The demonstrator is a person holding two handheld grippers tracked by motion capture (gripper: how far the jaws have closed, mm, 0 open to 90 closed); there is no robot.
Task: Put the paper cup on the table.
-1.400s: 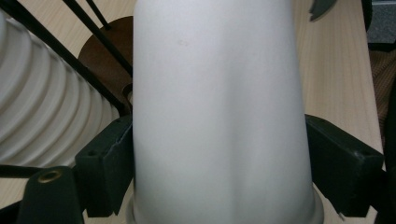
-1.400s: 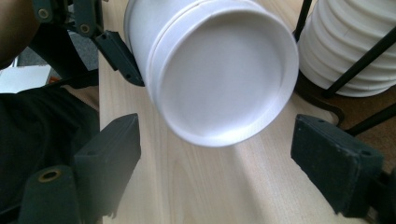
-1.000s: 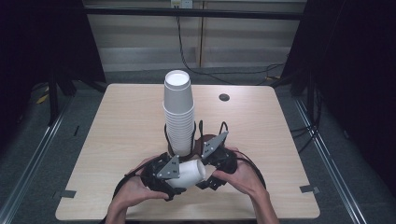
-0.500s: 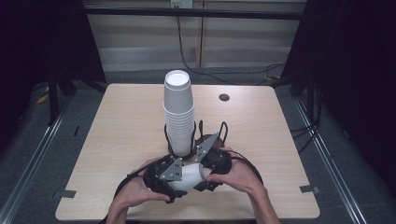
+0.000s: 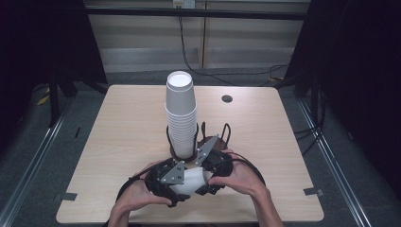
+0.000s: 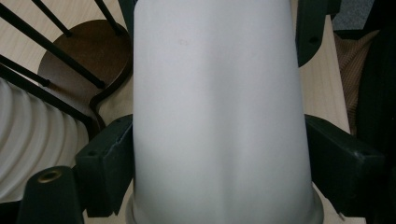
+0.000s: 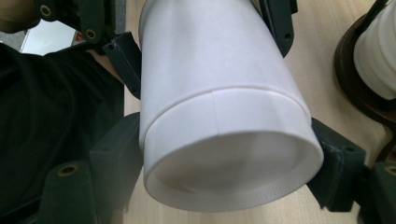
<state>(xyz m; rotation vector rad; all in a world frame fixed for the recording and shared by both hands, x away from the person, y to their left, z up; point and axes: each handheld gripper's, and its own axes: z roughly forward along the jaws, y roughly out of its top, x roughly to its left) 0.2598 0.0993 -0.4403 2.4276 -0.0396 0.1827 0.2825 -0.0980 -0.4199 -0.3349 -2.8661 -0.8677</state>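
One paper cup (image 5: 191, 180) lying sideways, pinched by left gripper (image 5: 166, 182) and right gripper (image 5: 208, 172) together; not yet on the cup stack (image 5: 181, 118).

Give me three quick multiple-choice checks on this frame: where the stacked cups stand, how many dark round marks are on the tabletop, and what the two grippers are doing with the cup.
1. Where does the stack of white cups stand?
A. In the dark wire holder near the table's middle
B. At the table's far right corner
C. On the floor left of the table

2. How many dark round marks show on the bare tabletop?
A. Three
B. One
C. None

3. How is the single white cup held?
A. Lying free on the table
B. Gripped by one gripper alone
C. Gripped by the left gripper and the right gripper at once

Answers: 1 A, the high view shows the stack inside the wire uprights. 2 B, one spot lies far right of the stack. 3 C, each gripper view shows its own jaws pressed on the cup's sides.
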